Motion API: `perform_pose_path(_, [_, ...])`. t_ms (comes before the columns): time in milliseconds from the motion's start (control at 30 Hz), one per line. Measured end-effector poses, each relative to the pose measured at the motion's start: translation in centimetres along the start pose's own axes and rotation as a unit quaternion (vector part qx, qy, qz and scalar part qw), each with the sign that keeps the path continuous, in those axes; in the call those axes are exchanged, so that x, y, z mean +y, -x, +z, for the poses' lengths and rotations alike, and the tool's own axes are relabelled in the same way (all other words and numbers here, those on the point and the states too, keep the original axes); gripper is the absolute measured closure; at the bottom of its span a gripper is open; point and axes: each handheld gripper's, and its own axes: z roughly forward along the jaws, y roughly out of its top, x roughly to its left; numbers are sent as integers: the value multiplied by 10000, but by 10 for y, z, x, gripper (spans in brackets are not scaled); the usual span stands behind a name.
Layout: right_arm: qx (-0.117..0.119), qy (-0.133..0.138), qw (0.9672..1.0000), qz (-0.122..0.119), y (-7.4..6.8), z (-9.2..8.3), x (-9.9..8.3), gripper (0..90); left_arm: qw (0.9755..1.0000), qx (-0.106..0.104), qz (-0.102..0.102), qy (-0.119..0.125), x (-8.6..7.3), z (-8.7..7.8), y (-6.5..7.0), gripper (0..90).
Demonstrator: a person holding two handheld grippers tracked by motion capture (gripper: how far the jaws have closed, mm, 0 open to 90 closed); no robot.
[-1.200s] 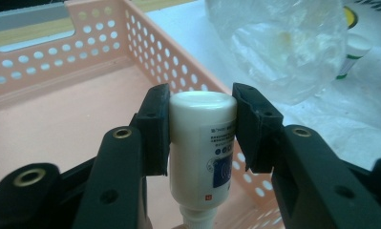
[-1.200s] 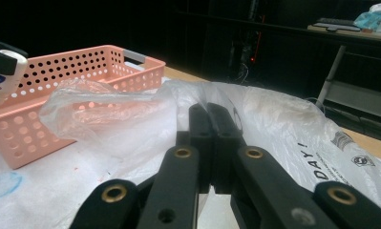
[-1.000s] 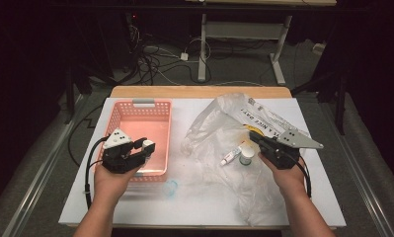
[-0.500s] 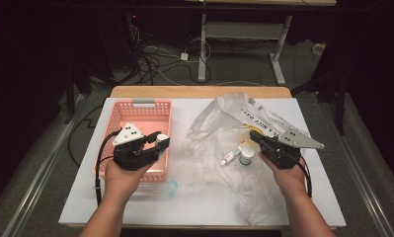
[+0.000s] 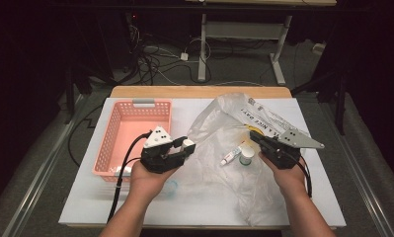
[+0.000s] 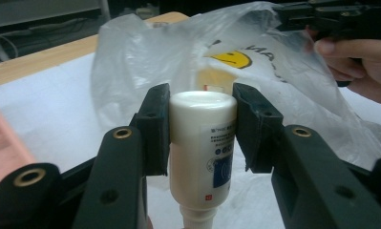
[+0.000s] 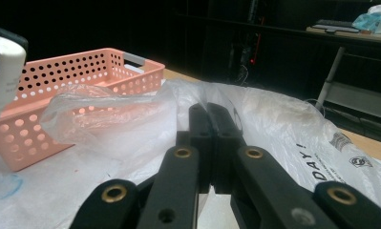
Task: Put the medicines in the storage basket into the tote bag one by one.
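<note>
bench point(image 5: 86, 197): white on top, with a bare wood strip along the far edge.
pink basket point(image 5: 116, 123): sits on the bench, full of little holes, with a grey handle at its far end.
plastic bag point(image 5: 219, 128): clear and crinkly, lies on the bench just beside the pink basket, with black letters and a yellow smiley face.
small tube point(image 5: 230, 156): lies on the plastic bag, away from the pink basket.
little jar point(image 5: 246, 156): stands right beside the small tube.
clear round lid point(image 5: 171, 186): lies on the bench near the pink basket's close corner.

The white bottle's point(image 6: 201, 152) cap (pointing down) is cut off.
</note>
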Motion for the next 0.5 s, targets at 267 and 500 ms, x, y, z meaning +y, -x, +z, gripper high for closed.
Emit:
perform_pose_path(267, [-7, 7, 10000, 0, 0, -1, 0, 900, 9997, -179, 144, -111, 3, 26, 16, 582])
perform_pose_path(500, [-16, -1, 10000, 11, 1, -1, 0, 900, 9991, -240, 272, -209, 6, 48, 26, 581])
